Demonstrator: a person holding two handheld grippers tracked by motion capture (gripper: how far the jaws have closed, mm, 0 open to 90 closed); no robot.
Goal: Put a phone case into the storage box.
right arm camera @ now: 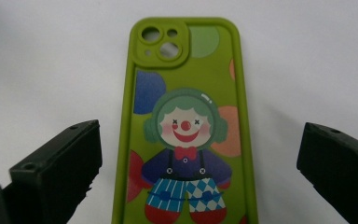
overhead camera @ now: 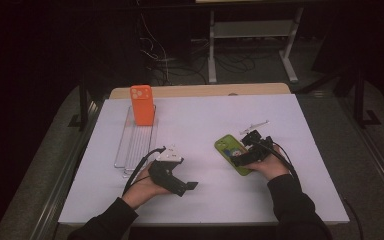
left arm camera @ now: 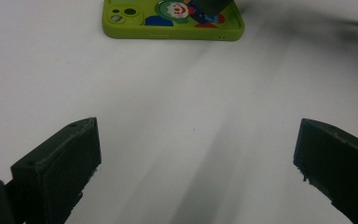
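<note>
A green phone case lies flat on the white counter, right of centre in the high view, its printed back facing up. In the right gripper view the case runs up the middle of the frame, showing a cartoon clown, coloured circles and a raised camera cut-out at the top. It looks like a light, soft, rubbery shell, slightly bendy and probably grippy rather than slick, and not fragile. Lying so flat, it offers little to grab from above; the long side edges seem the best place to pinch it, across its narrow width.

The right gripper hovers directly over the lower end of the case, held in the person's hand. In its own view the right gripper has its black jaws spread wide, one on each side of the case, touching nothing.

The left gripper sits lower left of the case, well apart from it, aimed toward it. In its own view the left gripper also has its jaws spread wide, with bare counter between them and the case at the top edge.

Farther off, at upper left in the high view, an orange phone case stands upright at the far end of a clear ridged tray. A small clear object, too small to identify, lies just above the right gripper. Nothing blocks the green case.
</note>
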